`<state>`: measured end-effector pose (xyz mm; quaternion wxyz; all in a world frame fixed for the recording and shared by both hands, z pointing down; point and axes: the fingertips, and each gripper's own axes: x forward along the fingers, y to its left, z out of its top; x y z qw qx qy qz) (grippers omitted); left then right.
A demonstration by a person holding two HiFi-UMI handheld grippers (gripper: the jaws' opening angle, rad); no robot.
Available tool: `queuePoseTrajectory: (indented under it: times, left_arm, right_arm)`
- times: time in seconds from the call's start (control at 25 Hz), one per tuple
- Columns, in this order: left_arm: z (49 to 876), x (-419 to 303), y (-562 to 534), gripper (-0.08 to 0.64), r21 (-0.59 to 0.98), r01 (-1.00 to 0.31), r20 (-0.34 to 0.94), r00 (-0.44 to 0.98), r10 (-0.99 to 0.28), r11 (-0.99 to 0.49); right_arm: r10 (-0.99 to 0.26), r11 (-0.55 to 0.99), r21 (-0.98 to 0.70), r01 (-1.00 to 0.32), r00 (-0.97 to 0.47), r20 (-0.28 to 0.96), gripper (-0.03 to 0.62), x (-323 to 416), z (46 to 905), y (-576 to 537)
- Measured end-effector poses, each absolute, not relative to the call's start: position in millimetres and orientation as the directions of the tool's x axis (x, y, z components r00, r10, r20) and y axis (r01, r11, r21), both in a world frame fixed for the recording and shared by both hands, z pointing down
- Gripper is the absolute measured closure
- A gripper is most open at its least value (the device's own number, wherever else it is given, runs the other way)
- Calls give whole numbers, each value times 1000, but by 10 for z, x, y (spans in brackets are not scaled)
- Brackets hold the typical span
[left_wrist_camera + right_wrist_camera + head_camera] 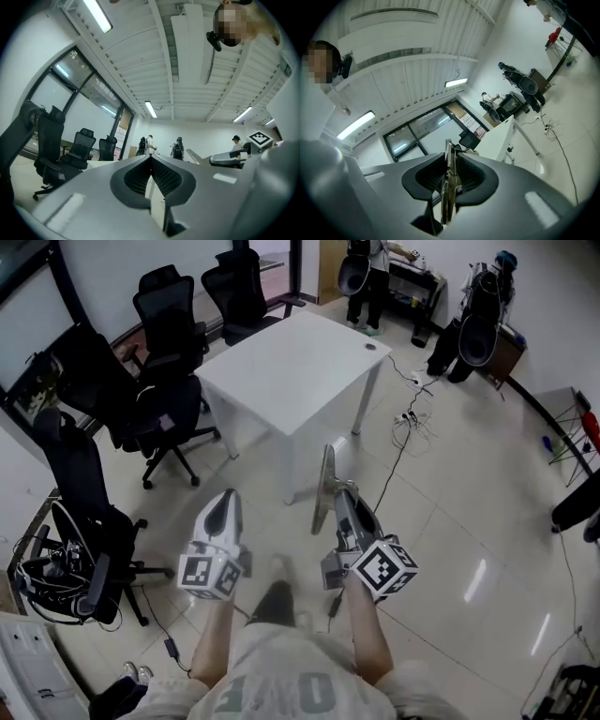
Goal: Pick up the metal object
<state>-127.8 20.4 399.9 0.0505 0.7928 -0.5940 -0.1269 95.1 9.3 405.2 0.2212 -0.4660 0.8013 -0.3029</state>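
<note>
Metal object (flat) in right gripper

White desk on pale tiled floor. Black office chairs along left and far sides; tangled cables on floor at right.

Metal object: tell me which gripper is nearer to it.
Right. The right gripper is clamped on the metal object; the left gripper, shut and empty, sits to its left, apart.

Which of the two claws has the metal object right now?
The right claw: a flat metal object stands clamped edge-on between its jaws. The left claw is shut with nothing in it.
</note>
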Motion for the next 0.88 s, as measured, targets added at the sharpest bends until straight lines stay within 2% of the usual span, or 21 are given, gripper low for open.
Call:
queuePoseTrajectory:
  times: [0.24, 0.68, 0.88]
  left_arm:
    - [3799, -1367, 653, 558, 239, -933, -191, 227, -955, -269]
    - [3594, -1127, 1057, 558, 231, -922, -225, 260, -939, -311]
    - [3699, -1187, 1132, 558, 243, -918, -216, 265, -940, -315]
  right_arm:
    - [-867, 420, -680, -601, -486, -107, 497, 832, 3874, 611]
    - [-859, 426, -692, -583, -501, -107, 499, 820, 3818, 937]
    - [-856, 444, -637, -631, -508, -93, 502, 729, 3801, 986]
